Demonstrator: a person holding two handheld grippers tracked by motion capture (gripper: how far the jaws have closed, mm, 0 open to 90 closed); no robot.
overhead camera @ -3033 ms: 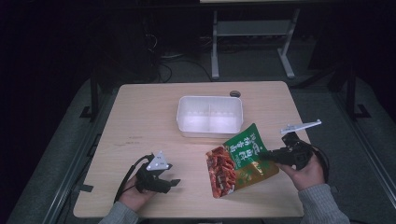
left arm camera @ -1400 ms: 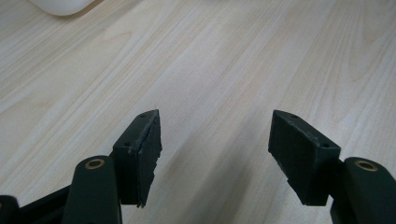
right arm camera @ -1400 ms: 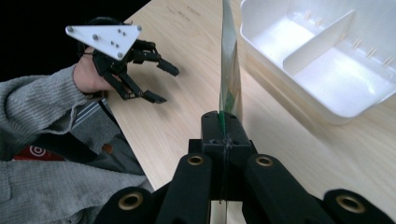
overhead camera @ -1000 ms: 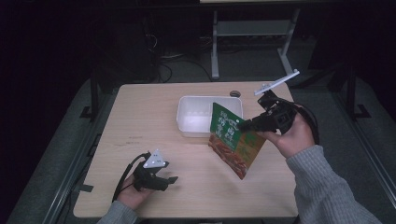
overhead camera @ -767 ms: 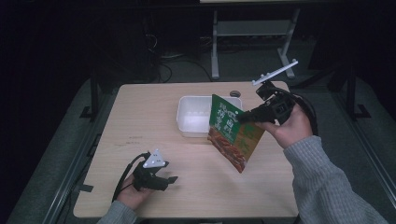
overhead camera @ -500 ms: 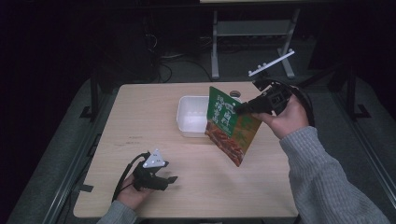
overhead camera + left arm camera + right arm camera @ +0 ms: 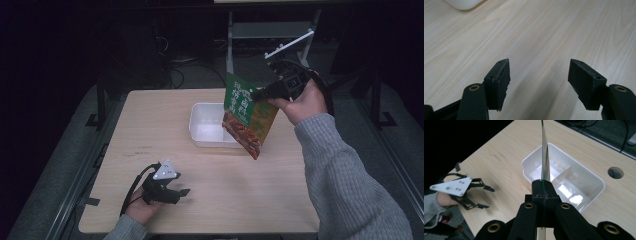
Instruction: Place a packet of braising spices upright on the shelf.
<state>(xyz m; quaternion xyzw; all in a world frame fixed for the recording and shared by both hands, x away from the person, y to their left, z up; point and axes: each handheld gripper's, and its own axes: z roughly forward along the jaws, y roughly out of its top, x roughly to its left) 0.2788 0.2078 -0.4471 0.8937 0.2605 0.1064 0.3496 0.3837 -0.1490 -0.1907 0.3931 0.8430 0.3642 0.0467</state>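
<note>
A light wooden table (image 7: 210,200) fills the lower middle of the high view, in a dark room. Grey floor (image 7: 60,170) flanks it; a white metal stand (image 7: 260,30) and cables (image 7: 175,75) sit upper centre.

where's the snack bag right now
In the high view the snack bag hangs in the air, pinched by the right gripper, over the right end of the white tray.

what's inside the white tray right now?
Nothing visible in the white tray: the right gripper view shows bare compartments split by a divider. The snack bag, clamped in the right gripper, hangs above it and hides its right part in the high view.
</note>
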